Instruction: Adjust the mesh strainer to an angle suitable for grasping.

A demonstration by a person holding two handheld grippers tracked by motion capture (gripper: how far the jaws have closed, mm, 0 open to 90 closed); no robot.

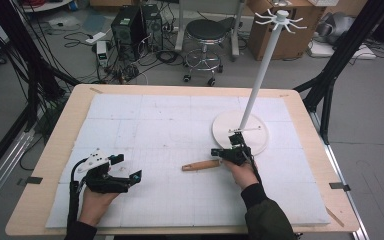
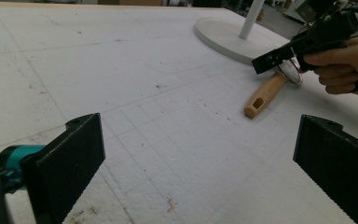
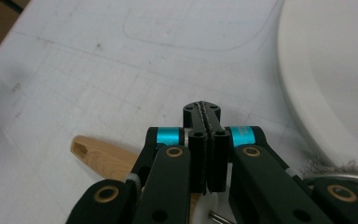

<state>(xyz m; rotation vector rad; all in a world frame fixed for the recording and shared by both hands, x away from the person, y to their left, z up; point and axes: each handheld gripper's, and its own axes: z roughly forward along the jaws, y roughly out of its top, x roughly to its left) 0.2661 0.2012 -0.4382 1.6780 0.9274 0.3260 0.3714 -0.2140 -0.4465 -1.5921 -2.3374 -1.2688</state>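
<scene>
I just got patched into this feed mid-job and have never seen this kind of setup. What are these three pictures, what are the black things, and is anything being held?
No robot here: a person holds a two-jaw gripper in each hand. The high view looks down on a table covered by a white foam mat. The other two pictures come from cameras riding on each gripper.

The left gripper hovers with its jaws wide apart, holding nothing. The right gripper has its jaws pressed together over a tool with a wooden handle lying on the mat; a wire-mesh head, perhaps a strainer, shows beside it. Whether it grips the tool is unclear.

Behind stands a white rack: round base, pole, hooks on top.
</scene>
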